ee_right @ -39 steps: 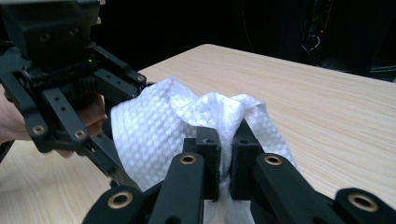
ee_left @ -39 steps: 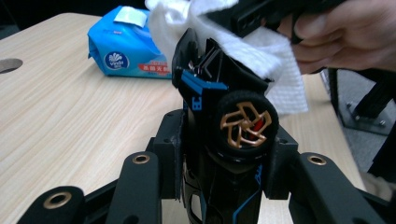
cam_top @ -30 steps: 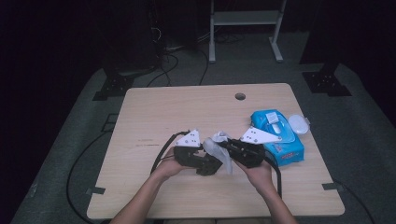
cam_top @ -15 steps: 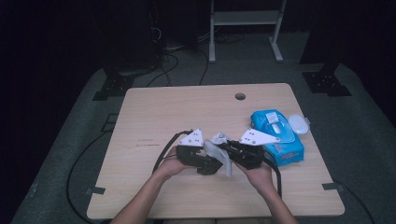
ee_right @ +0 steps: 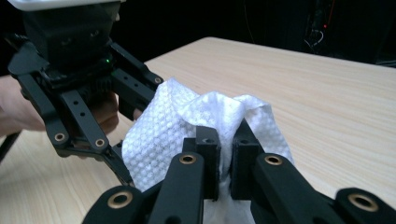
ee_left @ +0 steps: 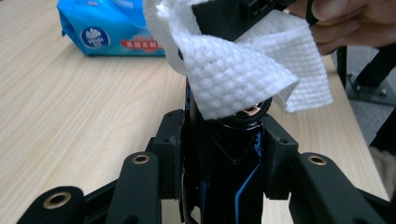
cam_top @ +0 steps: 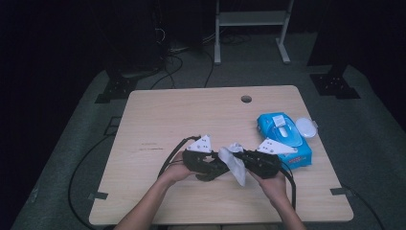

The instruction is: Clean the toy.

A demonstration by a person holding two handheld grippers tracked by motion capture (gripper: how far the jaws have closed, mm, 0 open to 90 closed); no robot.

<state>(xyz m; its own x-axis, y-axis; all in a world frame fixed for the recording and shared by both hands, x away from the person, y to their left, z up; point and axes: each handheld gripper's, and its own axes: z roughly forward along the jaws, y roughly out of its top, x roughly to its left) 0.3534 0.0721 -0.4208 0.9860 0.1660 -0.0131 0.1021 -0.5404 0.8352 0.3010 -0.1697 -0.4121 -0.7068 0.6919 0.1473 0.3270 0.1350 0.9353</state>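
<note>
My left gripper (cam_top: 214, 168) is shut on a slim black object with blue lines (ee_left: 229, 156), which stands between its jaws. Over that object's top end hangs a white textured wipe (ee_left: 243, 70). My right gripper (ee_right: 225, 140) is shut on the wipe (ee_right: 170, 128), pinching a fold of it. In the high view the two grippers face each other tip to tip near the table's front edge, with the wipe (cam_top: 236, 166) between them. My right gripper (cam_top: 245, 160) sits just right of it. The left gripper (ee_right: 79, 79) faces the right gripper's camera at close range.
A blue pack of wet wipes (cam_top: 283, 140) lies on the wooden table (cam_top: 182, 120) right of my grippers, with a white lid (cam_top: 306, 128) beside it. A cable hole (cam_top: 246, 98) is near the far edge. Cables trail off the front. A hand (ee_left: 350, 23) holds the right gripper.
Both grippers have stayed close together at the table's front. The wipe now hangs a little lower between them.
</note>
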